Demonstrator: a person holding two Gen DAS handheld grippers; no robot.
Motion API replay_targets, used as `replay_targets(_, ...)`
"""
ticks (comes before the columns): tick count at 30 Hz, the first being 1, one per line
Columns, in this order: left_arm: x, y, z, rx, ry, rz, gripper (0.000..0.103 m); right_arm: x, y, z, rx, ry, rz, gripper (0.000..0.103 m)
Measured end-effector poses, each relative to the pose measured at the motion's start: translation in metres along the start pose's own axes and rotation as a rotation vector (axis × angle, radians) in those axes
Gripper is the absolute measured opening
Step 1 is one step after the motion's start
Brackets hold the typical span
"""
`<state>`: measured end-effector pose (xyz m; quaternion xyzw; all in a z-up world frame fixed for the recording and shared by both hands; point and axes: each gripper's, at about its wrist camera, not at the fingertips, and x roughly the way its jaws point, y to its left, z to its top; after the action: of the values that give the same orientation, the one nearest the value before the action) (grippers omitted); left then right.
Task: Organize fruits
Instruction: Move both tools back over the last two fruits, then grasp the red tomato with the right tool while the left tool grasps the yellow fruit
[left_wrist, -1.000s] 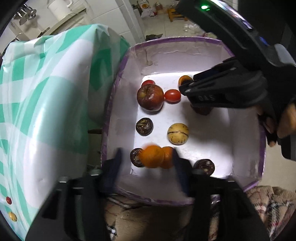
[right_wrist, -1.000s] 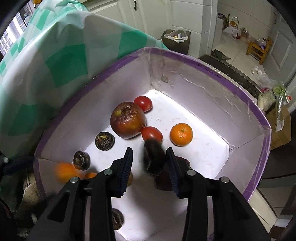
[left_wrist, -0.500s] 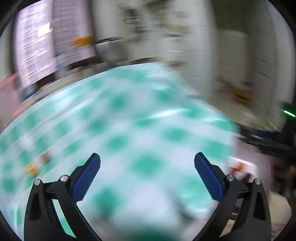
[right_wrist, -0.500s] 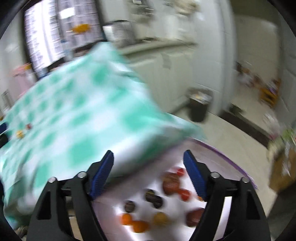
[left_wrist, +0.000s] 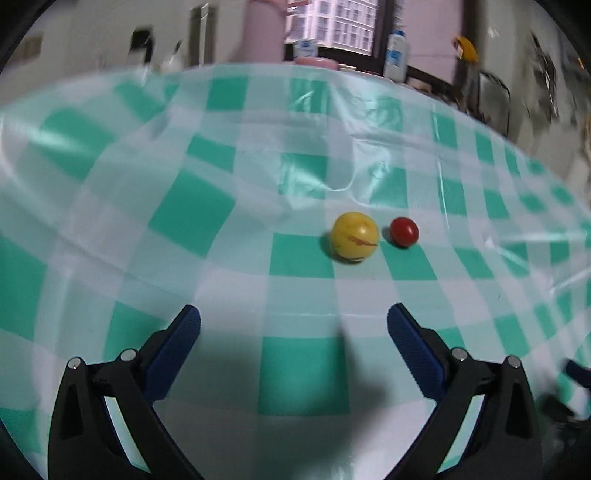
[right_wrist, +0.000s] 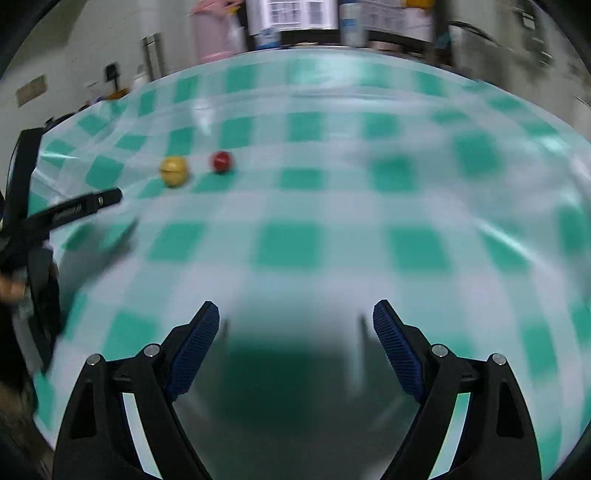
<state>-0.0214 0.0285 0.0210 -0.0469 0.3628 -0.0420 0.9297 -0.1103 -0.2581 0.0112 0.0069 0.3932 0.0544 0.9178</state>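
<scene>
Blue ribbed pads on black plastic arms: left tongs (left_wrist: 293, 321), jaws spread wide, nothing between them, having just been opening; held above the tabletop and tilted down toward it. Right tongs (right_wrist: 295, 317), same make, jaws likewise spread and empty, also just opening further; picture blurred. Beneath both: glossy green-and-white checked plastic cloth (left_wrist: 184, 206) covering the tabletop, creased in places. On the cloth, ahead of the left tongs and well apart from them: round yellow fruit with reddish streaks (left_wrist: 354, 236), and just beside it on its right, not touching, a small round red tomato (left_wrist: 404, 231). In the right wrist view the same pair lay far off to the upper left. Beyond the tabletop: pink container (left_wrist: 264, 31), white plastic bottle (left_wrist: 396, 55), window.
</scene>
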Motion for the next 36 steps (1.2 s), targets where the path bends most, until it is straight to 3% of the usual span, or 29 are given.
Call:
replay_targets(1, -0.001, 0.007, 0.001, -0.032, 0.004, -0.03, 0.101, 0.015, 0.013, 0.013, -0.025, 0.011, -0.003, 0.083)
replay_targets(5, 0.002, 0.009, -0.001, -0.058, 0.015, -0.035, 0.101, 0.079, 0.05, 0.063, -0.081, 0.078, -0.009, 0.079)
replay_targets(10, 0.007, -0.008, -0.002, 0.006, 0.018, -0.021, 0.101, 0.132, 0.069, 0.113, -0.071, 0.102, -0.025, 0.077)
replay_targets(14, 0.008, -0.016, -0.005, 0.051, 0.022, 0.002, 0.101, 0.162, 0.082, 0.139, -0.094, 0.115, -0.026, 0.069)
replay_targets(15, 0.008, -0.017, -0.005, 0.054, 0.024, 0.005, 0.101, 0.165, 0.085, 0.143, -0.1, 0.113, -0.022, 0.068)
replay_targets(18, 0.009, -0.015, -0.005, 0.043, 0.03, 0.002, 0.101, 0.174, 0.089, 0.151, -0.1, 0.107, 0.019, 0.052)
replay_targets(20, 0.01, -0.014, -0.005, 0.032, 0.035, -0.003, 0.101, 0.171, 0.087, 0.152, -0.091, 0.095, 0.04, 0.032)
replay_targets(28, 0.043, -0.018, 0.011, -0.021, 0.154, -0.051, 0.101, 0.161, 0.039, 0.15, 0.106, 0.064, 0.162, 0.031)
replay_targets(32, 0.076, -0.038, 0.038, -0.003, 0.139, 0.009, 0.101, 0.163, 0.007, 0.145, 0.247, 0.059, 0.255, 0.031)
replay_targets(35, 0.097, -0.048, 0.054, 0.012, 0.141, 0.036, 0.101, 0.161, 0.0, 0.143, 0.265, 0.054, 0.276, 0.031)
replay_targets(36, 0.104, -0.051, 0.058, 0.019, 0.147, 0.046, 0.095, 0.16, -0.001, 0.143, 0.263, 0.055, 0.28, 0.031)
